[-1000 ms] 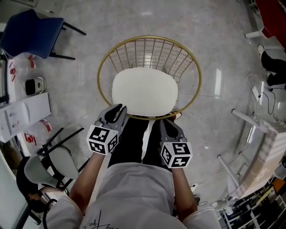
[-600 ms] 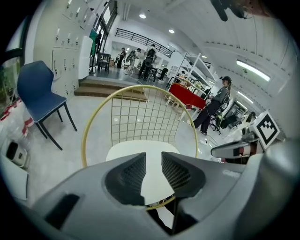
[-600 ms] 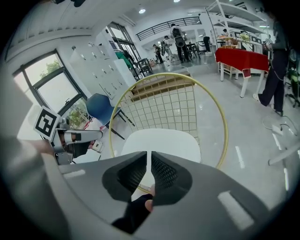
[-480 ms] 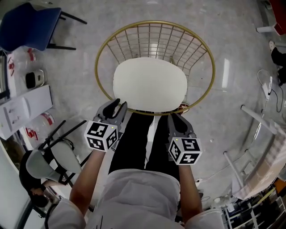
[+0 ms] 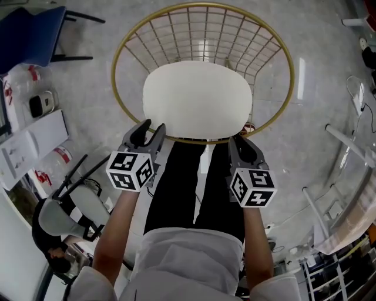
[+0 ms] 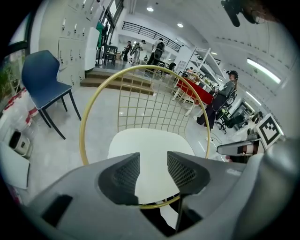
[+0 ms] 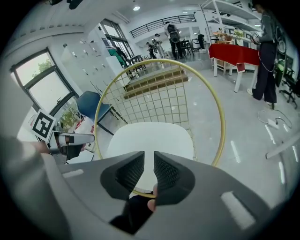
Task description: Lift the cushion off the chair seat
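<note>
Cushion (image 5: 197, 100) flat, long axis left-right

The floor (image 5: 88, 88) is pale grey and glossy, with streaks of reflected light at the right of the head view. A blue chair (image 5: 29, 32) stands in that view's upper left. A black-framed chair (image 5: 61, 211) with a pale seat sits lower left, below a white box (image 5: 32, 147). In the left gripper view, white lockers (image 6: 70, 44) line the upper left wall beside low steps (image 6: 101, 79), under round ceiling lights (image 6: 150, 9). In the right gripper view, a window (image 7: 42, 79) shows at left and a red-covered table (image 7: 233, 52) at upper right.
</note>
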The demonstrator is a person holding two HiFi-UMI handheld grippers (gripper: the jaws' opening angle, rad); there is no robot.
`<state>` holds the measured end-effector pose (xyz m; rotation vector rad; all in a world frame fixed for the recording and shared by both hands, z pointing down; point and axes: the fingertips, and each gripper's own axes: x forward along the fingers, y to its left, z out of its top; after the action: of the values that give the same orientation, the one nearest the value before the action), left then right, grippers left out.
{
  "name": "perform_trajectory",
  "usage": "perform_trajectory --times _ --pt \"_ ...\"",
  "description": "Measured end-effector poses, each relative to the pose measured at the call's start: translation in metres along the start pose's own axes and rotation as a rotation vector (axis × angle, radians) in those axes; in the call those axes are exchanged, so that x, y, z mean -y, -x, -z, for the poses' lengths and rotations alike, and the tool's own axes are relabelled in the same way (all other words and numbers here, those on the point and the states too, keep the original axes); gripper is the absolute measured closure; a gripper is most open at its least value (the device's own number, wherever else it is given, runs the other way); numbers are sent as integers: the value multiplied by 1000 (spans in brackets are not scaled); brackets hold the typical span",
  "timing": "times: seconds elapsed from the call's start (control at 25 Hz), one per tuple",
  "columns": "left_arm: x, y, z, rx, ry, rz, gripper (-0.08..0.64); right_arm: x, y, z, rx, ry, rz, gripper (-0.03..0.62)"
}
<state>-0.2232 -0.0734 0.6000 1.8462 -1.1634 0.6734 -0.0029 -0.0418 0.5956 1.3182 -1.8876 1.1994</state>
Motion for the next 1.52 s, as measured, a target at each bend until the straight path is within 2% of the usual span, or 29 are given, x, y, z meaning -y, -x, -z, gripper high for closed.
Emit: perform_trajectory --times 0.48,0.76,1.04,1.52 --pt "-40 -39 19 -52 14 -73 313 27 -47 29 -54 -14 23 489" --pt "-62 -60 32 -76 34 -150 236 43 -70 39 -68 -51 46 472" --pt "-82 -83 46 -125 95 -174 215 63 -95 45 -95 -80 90 431" --pt "-107 -100 50 -168 173 -304 181 77 -113 53 -142 -112 150 380"
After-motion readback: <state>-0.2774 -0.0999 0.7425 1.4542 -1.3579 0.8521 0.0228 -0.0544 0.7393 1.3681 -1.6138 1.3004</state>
